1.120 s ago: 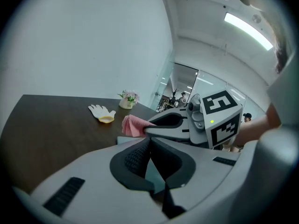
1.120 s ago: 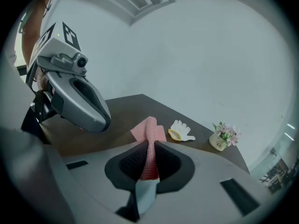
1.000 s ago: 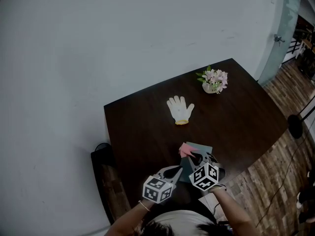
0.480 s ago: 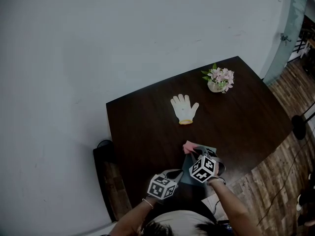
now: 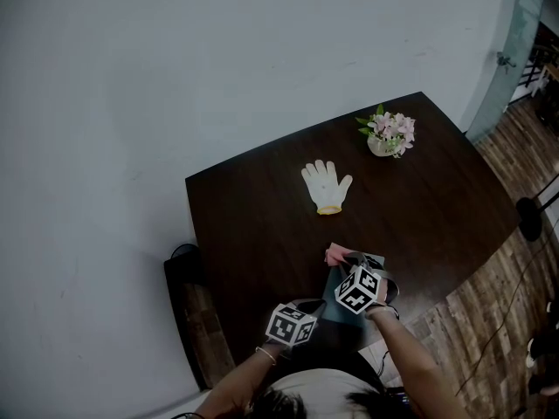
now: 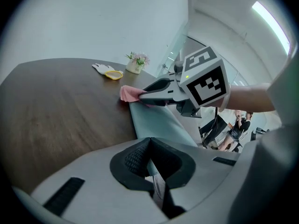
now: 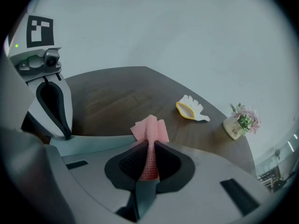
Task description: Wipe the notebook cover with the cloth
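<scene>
Closest to me, the left gripper (image 6: 150, 148) has its tongs pinched tight on the near edge of the teal notebook (image 6: 155, 122), pinning it flat on the dark table (image 5: 262, 225) just at the table's near side. Over the cover, the right gripper (image 7: 148, 150) is clamped on the pink cloth (image 7: 150, 129), a bunched fold caught between its pads with the loose end fanned out ahead. Over the last second I see that gripper has crept away from me along the cover, so the cloth now sits at the notebook's far left corner and seems to spill partly onto the wood. My read is that this stroke has about run out of cover. Wiping is under way but not finished, and the next pass probably means drawing the cloth back toward me or across to the right side, while the left grip stays put so the notebook does not skate. Well beyond, a white work glove (image 5: 325, 186) lies flat mid-table, and a small pot of pink flowers (image 5: 387, 136) stands near the far right corner, both well clear of the work.
</scene>
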Motion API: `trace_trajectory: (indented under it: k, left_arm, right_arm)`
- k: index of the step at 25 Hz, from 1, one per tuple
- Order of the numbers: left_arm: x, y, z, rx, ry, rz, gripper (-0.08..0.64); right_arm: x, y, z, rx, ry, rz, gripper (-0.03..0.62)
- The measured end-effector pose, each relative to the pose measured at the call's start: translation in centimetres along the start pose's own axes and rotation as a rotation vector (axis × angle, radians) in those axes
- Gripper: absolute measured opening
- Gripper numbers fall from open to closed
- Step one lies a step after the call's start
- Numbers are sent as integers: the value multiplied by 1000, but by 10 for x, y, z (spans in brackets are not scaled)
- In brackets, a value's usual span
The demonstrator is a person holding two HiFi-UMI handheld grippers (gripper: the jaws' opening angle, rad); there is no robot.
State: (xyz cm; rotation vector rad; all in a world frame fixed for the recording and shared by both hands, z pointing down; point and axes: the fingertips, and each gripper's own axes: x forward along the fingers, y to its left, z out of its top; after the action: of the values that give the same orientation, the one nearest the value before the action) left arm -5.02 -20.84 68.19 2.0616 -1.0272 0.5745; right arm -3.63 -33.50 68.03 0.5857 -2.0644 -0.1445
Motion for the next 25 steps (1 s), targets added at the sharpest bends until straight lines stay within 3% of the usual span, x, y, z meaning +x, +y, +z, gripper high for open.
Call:
trace_trajectory:
  k: [25]
  left_arm:
    - [0, 0, -3, -5, 13, 2, 18]
  right_arm:
    - [-40, -24, -82, 185, 94, -111, 40]
